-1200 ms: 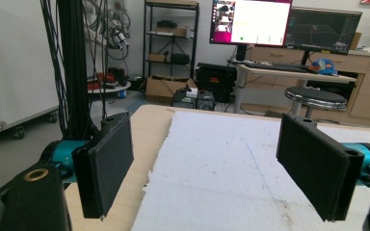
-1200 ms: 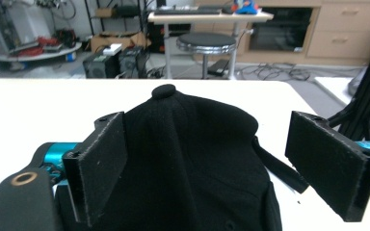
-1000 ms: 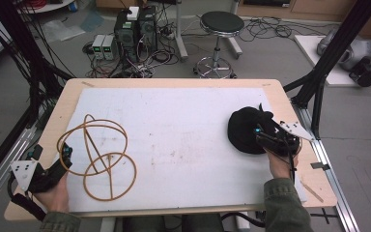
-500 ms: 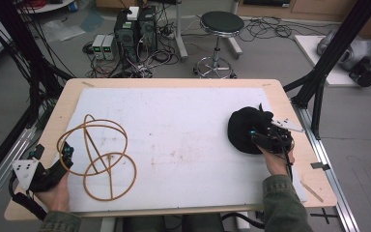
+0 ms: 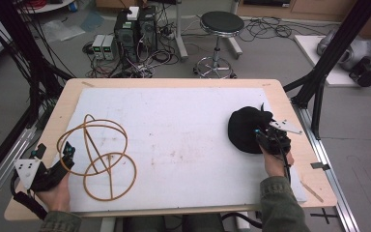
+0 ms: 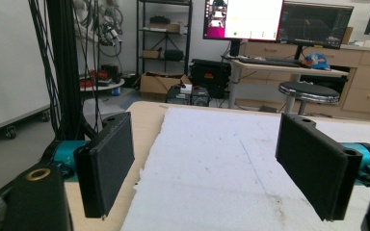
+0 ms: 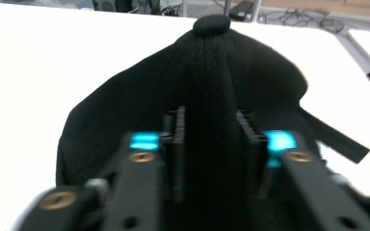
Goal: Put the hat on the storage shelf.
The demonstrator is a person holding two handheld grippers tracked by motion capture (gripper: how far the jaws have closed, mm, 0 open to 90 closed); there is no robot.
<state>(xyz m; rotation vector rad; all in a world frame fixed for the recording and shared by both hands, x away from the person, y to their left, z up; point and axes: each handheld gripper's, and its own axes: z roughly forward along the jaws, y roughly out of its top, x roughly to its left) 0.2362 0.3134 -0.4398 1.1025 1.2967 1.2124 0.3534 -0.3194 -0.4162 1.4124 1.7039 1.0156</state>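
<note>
- Since a second ago, the right gripper (image 5: 265, 137) has drawn slightly back toward the person's edge of the table, and the black cap (image 5: 245, 128) looks bunched a little closer to it; the left gripper (image 5: 64, 157) and the wire-hoop stand (image 5: 99, 154) lie as they did.
- In the right gripper view, the right gripper's (image 7: 212, 154) jaws are pinched onto a raised fold of the black cap (image 7: 207, 86), with the crown button at the far end of the ridge and a strap trailing off to one side.
- The cap sits at the right side of the white mat (image 5: 174, 121), near its right edge, well apart from the hoop stand at the left.
- The left gripper (image 6: 212, 168) has its jaws wide apart with nothing between them, resting at the table's near left corner just beside the stand.
- My reading: the step in hand is securing the cap. It is gripped but not yet clearly lifted.
- Next, I judge, it calls for a lift that keeps the fold from slipping, then a carry across the mat toward the stand, perhaps with the left gripper steadying the hoops.
- Hard to make out: whether the cap's underside is off the mat, since the gripper and hand cover its near edge from above.
- The cap's brim cannot be told from the crown in the dark fabric.
- The right gripper view is blurred and the mat overexposed.
</note>
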